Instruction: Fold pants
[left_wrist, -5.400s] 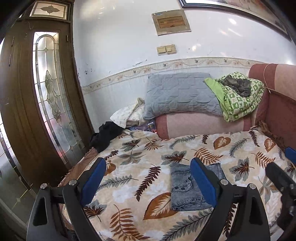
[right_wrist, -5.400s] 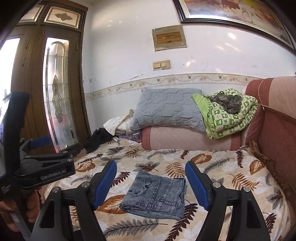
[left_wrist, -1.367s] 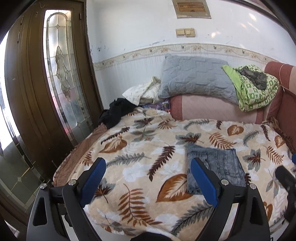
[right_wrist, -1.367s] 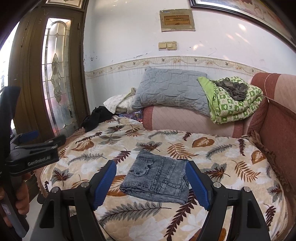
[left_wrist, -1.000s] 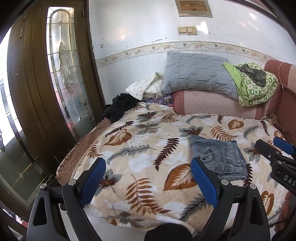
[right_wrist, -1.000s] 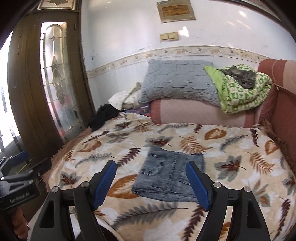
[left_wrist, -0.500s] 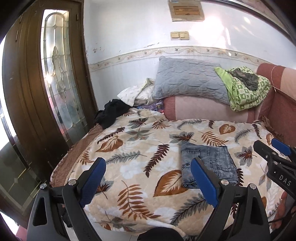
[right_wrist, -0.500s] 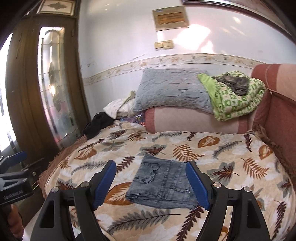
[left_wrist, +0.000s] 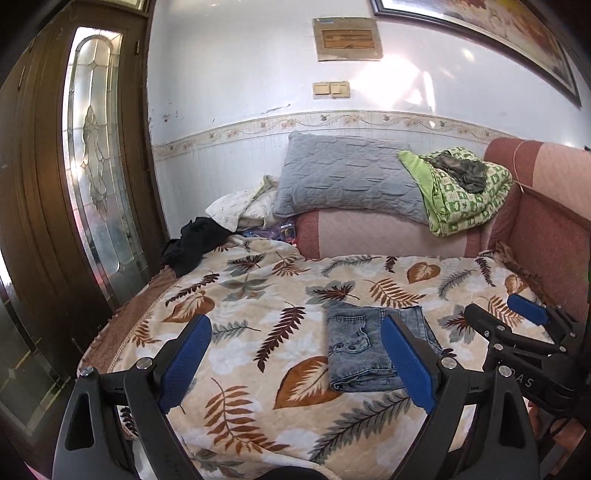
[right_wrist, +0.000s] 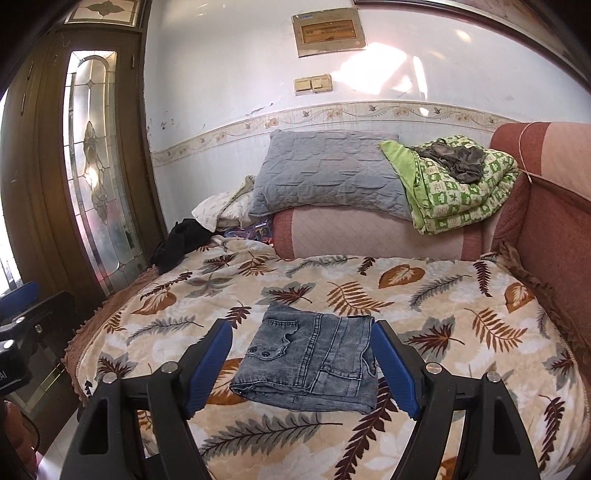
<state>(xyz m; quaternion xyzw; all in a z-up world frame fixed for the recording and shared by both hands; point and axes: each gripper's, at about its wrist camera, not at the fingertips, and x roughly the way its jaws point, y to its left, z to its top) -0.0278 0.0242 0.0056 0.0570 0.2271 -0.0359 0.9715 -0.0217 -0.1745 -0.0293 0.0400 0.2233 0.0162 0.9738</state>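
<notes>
Grey-blue denim pants (right_wrist: 314, 363) lie folded into a small flat rectangle on the leaf-patterned bedspread (right_wrist: 461, 306). My right gripper (right_wrist: 301, 363) is held back from the bed's front edge, open, with nothing between its blue pads; the pants show beyond the gap. In the left wrist view the pants (left_wrist: 364, 350) lie right of centre, partly behind the right pad. My left gripper (left_wrist: 295, 360) is open and empty, off to the left of the pants. The right gripper (left_wrist: 517, 325) shows at that view's right edge.
A grey pillow (right_wrist: 328, 173) and a green patterned blanket (right_wrist: 461, 192) rest on a pink bolster at the back. Dark clothes (right_wrist: 177, 243) lie at the bed's far left corner. A wooden door with glass (left_wrist: 92, 177) stands left. A red padded side (right_wrist: 554, 221) bounds the right.
Both views have drifted a little and tilted up. The left gripper has swung so the pants sit nearer its right pad. The pants lie unmoved, and both grippers stay open.
</notes>
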